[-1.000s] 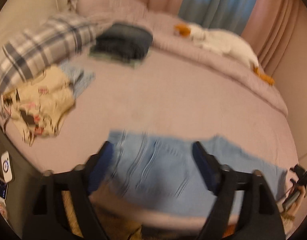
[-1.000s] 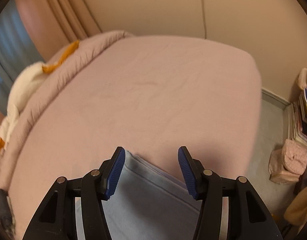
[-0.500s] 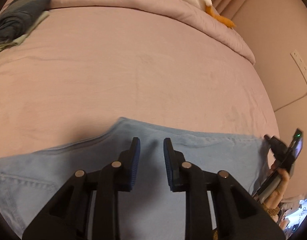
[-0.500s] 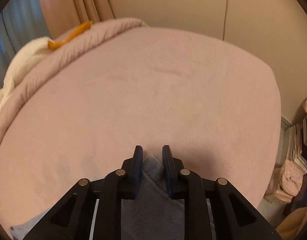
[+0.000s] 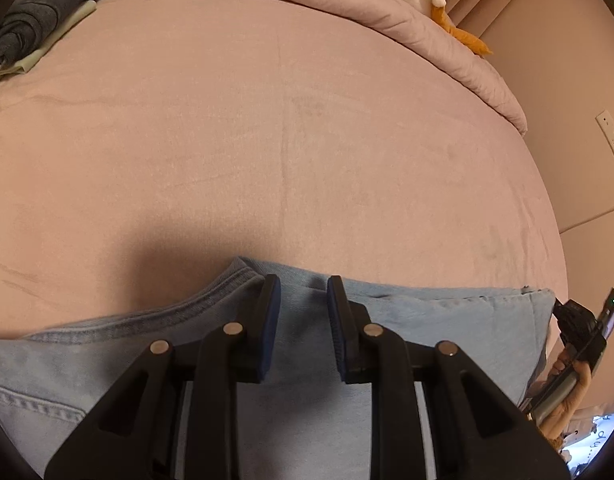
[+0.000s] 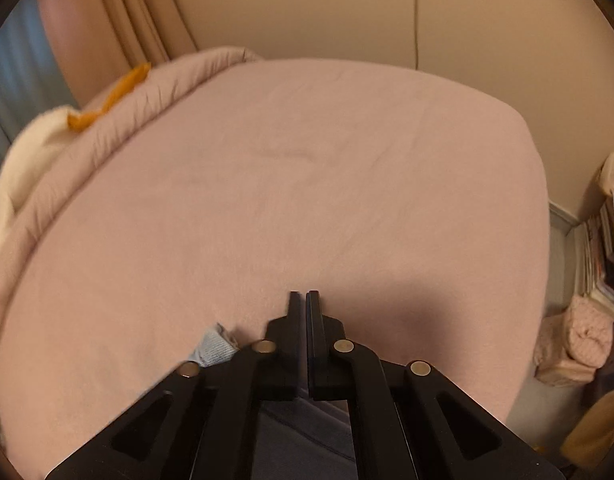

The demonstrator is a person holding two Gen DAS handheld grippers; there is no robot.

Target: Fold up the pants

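a: what is different now from a moment ago?

b: the right gripper (image 6: 303,300) has closed almost fully. half a second ago denim stood up between its fingers; now i see none at the tips, so i cannot tell if it holds cloth lower down.

a: and the left gripper (image 5: 303,300)?

b: it has opened a little. its fingers stand apart over the pants (image 5: 447,328), with cloth between them but not pinched.

a: where are the pants?

b: flat on the near edge of the pink bed (image 5: 287,140), already doubled lengthwise. i think the next fold is being prepared, and the right grip may have slipped.
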